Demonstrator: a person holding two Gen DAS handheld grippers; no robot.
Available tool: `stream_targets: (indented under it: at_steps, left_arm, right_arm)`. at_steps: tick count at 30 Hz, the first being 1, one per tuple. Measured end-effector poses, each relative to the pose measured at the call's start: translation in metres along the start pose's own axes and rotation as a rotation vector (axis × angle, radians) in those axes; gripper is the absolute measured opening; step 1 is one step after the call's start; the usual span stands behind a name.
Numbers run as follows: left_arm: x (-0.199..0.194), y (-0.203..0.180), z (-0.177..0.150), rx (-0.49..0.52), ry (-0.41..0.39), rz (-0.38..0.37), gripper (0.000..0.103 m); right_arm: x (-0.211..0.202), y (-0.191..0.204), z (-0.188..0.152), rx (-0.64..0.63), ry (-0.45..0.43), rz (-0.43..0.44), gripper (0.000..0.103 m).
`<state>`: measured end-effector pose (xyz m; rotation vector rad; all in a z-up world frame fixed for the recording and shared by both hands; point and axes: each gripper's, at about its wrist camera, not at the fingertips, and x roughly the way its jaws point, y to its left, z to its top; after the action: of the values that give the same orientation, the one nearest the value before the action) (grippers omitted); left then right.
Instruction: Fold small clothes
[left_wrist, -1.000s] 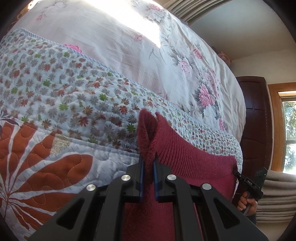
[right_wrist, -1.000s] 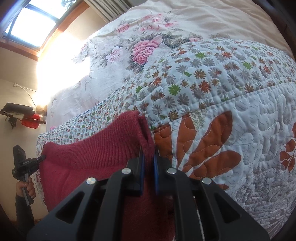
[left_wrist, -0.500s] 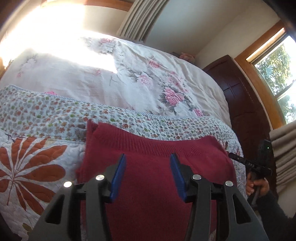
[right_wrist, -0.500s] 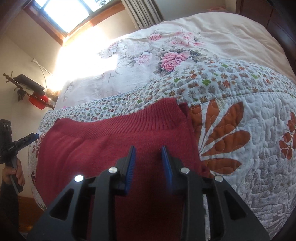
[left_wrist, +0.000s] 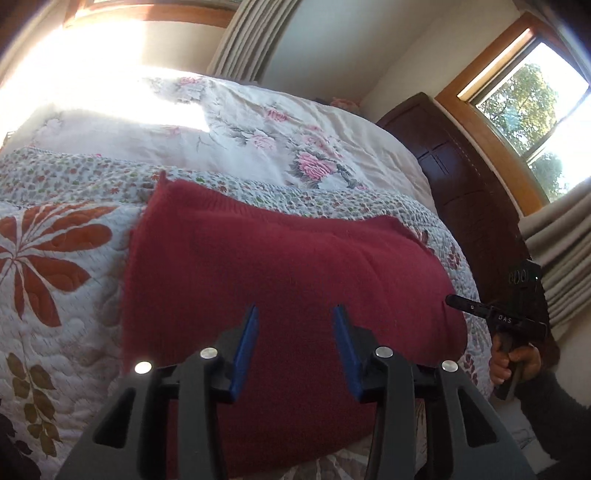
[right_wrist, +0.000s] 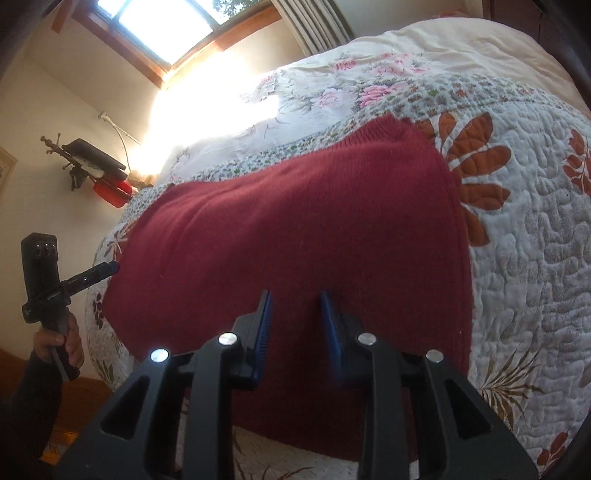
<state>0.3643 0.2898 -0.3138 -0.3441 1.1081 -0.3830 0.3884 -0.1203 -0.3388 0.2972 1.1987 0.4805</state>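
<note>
A dark red knitted garment (left_wrist: 280, 273) lies spread flat on the quilted bedspread (left_wrist: 55, 280); the right wrist view shows the same garment (right_wrist: 303, 221). My left gripper (left_wrist: 293, 314) hovers open above its near part, holding nothing between the blue pads. My right gripper (right_wrist: 293, 297) is open too, raised over the garment's near half with nothing in it. The other gripper appears at the side of each view, as the right gripper (left_wrist: 517, 314) held in a hand and as the left gripper (right_wrist: 48, 280) held in a hand.
A floral duvet (left_wrist: 258, 133) covers the far part of the bed. A dark wooden cabinet (left_wrist: 465, 192) and curtains (left_wrist: 554, 251) stand to the right of the bed. On the left wall hangs a shelf with a red object (right_wrist: 110, 192).
Both grippers were shut on the garment's far corners; they let go, opened and drew back and up. The garment now lies flat on the quilt.
</note>
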Motion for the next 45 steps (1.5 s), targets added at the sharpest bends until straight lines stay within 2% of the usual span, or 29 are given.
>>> stream_targets:
  at_steps: [2, 3, 5, 6, 9, 12, 14, 16, 18, 20, 22, 23, 24, 25, 27, 29, 30, 32, 34, 39, 45]
  left_arm:
    - [0.019, 0.018, -0.019, -0.008, 0.025, 0.053, 0.039]
    - [0.019, 0.027, -0.024, -0.037, 0.012, 0.044, 0.034]
    - [0.008, 0.029, -0.021, -0.103, -0.004, 0.036, 0.03]
    - [-0.004, 0.023, -0.02, -0.118, -0.03, 0.019, 0.031]
    - [-0.035, -0.007, -0.031, -0.08, -0.107, -0.033, 0.036]
    - [-0.022, -0.025, -0.055, -0.042, -0.062, 0.003, 0.037]
    - [0.003, -0.013, -0.07, -0.072, 0.001, 0.066, 0.037]
    - [0.014, 0.0, -0.078, -0.084, -0.003, 0.068, 0.037]
    - [0.008, 0.0, -0.074, -0.105, 0.004, 0.048, 0.035]
    - [-0.01, 0.003, -0.068, -0.147, 0.015, -0.002, 0.043]
    - [-0.034, 0.016, -0.062, -0.192, 0.009, -0.031, 0.068]
    - [-0.046, 0.025, -0.058, -0.213, 0.004, -0.037, 0.074]
    - [-0.056, 0.038, -0.05, -0.238, 0.001, -0.031, 0.082]
    - [-0.064, 0.052, -0.042, -0.271, 0.004, -0.016, 0.085]
    - [-0.07, 0.083, -0.02, -0.354, 0.042, 0.004, 0.086]
    - [-0.063, 0.11, 0.003, -0.431, 0.121, 0.0, 0.089]
    - [-0.057, 0.122, 0.013, -0.469, 0.157, -0.026, 0.089]
    - [-0.043, 0.142, 0.03, -0.529, 0.206, -0.125, 0.09]
    - [-0.03, 0.153, 0.043, -0.555, 0.232, -0.174, 0.09]
    - [-0.004, 0.166, 0.055, -0.557, 0.283, -0.274, 0.091]
    - [0.008, 0.184, 0.045, -0.583, 0.297, -0.336, 0.091]
  right_arm:
    - [0.006, -0.013, -0.007, 0.017, -0.019, 0.007, 0.019]
    - [0.003, -0.016, -0.006, 0.032, -0.02, 0.011, 0.013]
    - [-0.016, -0.013, -0.004, 0.032, -0.038, 0.006, 0.018]
    - [-0.029, -0.01, -0.006, 0.018, -0.06, 0.009, 0.026]
    - [-0.056, -0.008, -0.023, -0.012, -0.074, 0.027, 0.027]
    - [-0.04, -0.022, -0.048, 0.004, 0.021, 0.035, 0.028]
    - [-0.019, -0.034, -0.061, 0.02, 0.063, -0.001, 0.023]
    - [-0.011, -0.045, -0.064, 0.048, 0.07, -0.019, 0.017]
    - [-0.022, -0.044, -0.061, 0.07, 0.049, -0.049, 0.019]
    - [-0.045, -0.03, -0.061, 0.047, 0.006, -0.097, 0.023]
    - [-0.067, -0.006, -0.065, 0.02, -0.02, -0.143, 0.034]
    - [-0.074, 0.011, -0.067, -0.002, -0.021, -0.145, 0.035]
    - [-0.079, 0.034, -0.071, -0.045, -0.02, -0.151, 0.04]
    - [-0.079, 0.059, -0.075, -0.107, -0.019, -0.172, 0.047]
    - [-0.068, 0.118, -0.091, -0.263, -0.004, -0.226, 0.061]
    - [-0.043, 0.178, -0.104, -0.45, 0.015, -0.284, 0.066]
    - [-0.029, 0.21, -0.114, -0.553, 0.018, -0.312, 0.067]
    - [0.003, 0.265, -0.135, -0.762, 0.018, -0.377, 0.069]
    - [0.038, 0.309, -0.151, -0.948, 0.001, -0.453, 0.07]
    - [0.121, 0.363, -0.163, -1.262, -0.007, -0.628, 0.071]
    - [0.182, 0.374, -0.157, -1.431, -0.011, -0.766, 0.072]
